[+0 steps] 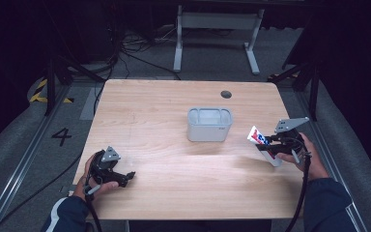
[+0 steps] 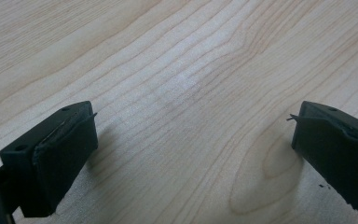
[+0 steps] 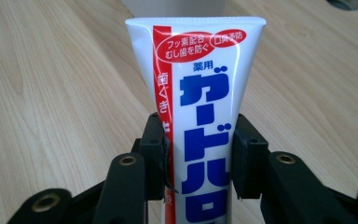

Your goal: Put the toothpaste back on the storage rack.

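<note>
Two jaws of the right hand-held gripper (image 3: 198, 154) clamp the toothpaste tube (image 3: 200, 107) between them.

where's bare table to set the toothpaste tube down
Bare wood lies between the left gripper and the grey bin, along the near edge of the table, and behind the bin. The only tight spot is around the right gripper holding the toothpaste tube.

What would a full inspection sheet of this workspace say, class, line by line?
Surface: pale rectangular wooden table, dark round hole near the far edge.
Job's things: white tube with red and blue print; grey rectangular plastic bin mid-table.
Clutter: nothing seen.
Grippers: left hand-held gripper open over bare wood; right hand-held gripper shut on the tube.
Cables: one black cable trails from each gripper.
Surroundings: white desk frame, floor cables.
</note>
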`<state>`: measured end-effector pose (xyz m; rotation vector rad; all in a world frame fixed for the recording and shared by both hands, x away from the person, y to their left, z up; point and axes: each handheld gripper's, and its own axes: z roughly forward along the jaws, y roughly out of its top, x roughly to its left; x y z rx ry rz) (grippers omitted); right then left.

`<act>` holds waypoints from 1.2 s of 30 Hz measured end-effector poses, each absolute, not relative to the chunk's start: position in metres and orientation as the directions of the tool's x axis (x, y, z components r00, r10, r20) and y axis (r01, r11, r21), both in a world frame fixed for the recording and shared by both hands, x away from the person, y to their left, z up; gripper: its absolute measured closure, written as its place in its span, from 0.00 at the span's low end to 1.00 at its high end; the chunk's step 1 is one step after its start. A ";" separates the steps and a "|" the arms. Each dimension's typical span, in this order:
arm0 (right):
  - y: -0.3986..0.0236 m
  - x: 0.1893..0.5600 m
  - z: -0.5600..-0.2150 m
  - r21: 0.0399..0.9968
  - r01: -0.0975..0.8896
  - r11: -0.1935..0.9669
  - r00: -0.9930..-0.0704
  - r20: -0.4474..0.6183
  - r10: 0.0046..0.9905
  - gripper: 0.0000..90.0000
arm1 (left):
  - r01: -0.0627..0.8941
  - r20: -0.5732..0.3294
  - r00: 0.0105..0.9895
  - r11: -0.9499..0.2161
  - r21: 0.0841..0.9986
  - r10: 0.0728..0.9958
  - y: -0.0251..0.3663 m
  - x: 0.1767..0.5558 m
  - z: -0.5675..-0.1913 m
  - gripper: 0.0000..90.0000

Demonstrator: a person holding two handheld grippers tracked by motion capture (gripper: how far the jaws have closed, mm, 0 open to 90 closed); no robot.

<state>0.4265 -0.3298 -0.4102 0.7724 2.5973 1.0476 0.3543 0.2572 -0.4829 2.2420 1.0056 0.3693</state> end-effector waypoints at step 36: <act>-0.320 0.402 -0.377 0.858 0.245 0.451 -0.835 -0.049 0.548 0.71 | 0.563 -0.006 0.666 -0.497 0.660 0.746 0.257 0.354 -0.483 0.01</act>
